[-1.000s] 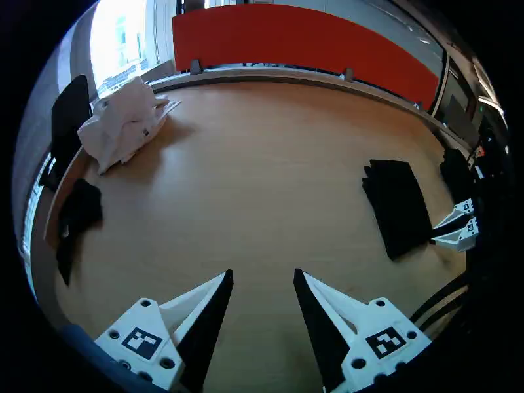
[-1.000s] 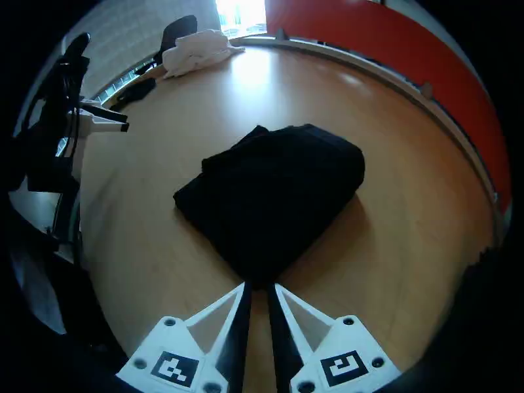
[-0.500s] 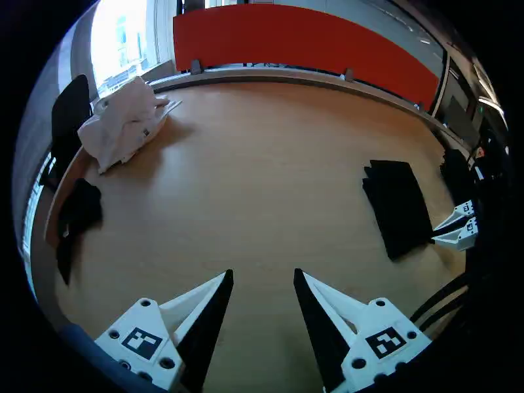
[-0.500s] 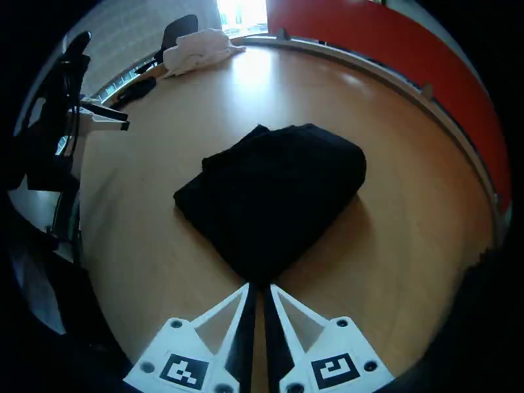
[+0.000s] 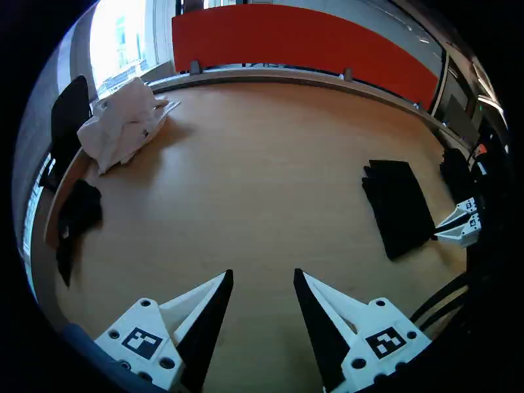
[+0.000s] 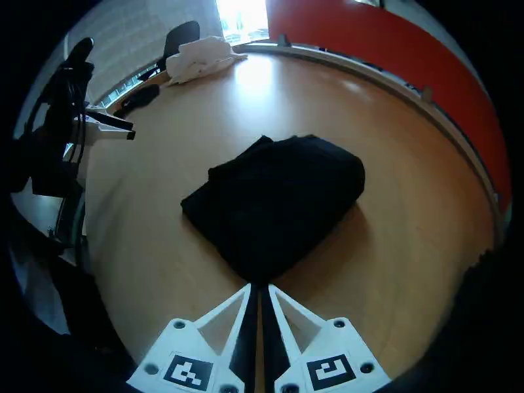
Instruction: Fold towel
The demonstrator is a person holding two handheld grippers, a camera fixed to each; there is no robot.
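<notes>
A black towel (image 6: pixel 278 203) lies folded into a compact rectangle on the wooden table (image 6: pixel 393 216). My right gripper (image 6: pixel 260 289) is shut, its tips just at the towel's near corner, and no fabric shows between them. From the left gripper view the same towel (image 5: pixel 396 206) lies at the right, with the right gripper (image 5: pixel 437 230) at its near end. My left gripper (image 5: pixel 262 281) is open over bare wood, far from the towel, with nothing between its fingers. It also appears in the right gripper view, as the left gripper (image 6: pixel 131 131) by the table's left edge.
A heap of white cloth (image 5: pixel 124 121) sits at the far left corner of the table. A dark cloth (image 5: pixel 78 209) hangs at the left edge. A red panel (image 5: pixel 295 39) runs behind the far edge. A black chair (image 5: pixel 69 111) stands beyond the white heap.
The right gripper's fingers have closed from a narrow gap to almost touching, and it has drawn back slightly from the towel. The left gripper has not moved.
</notes>
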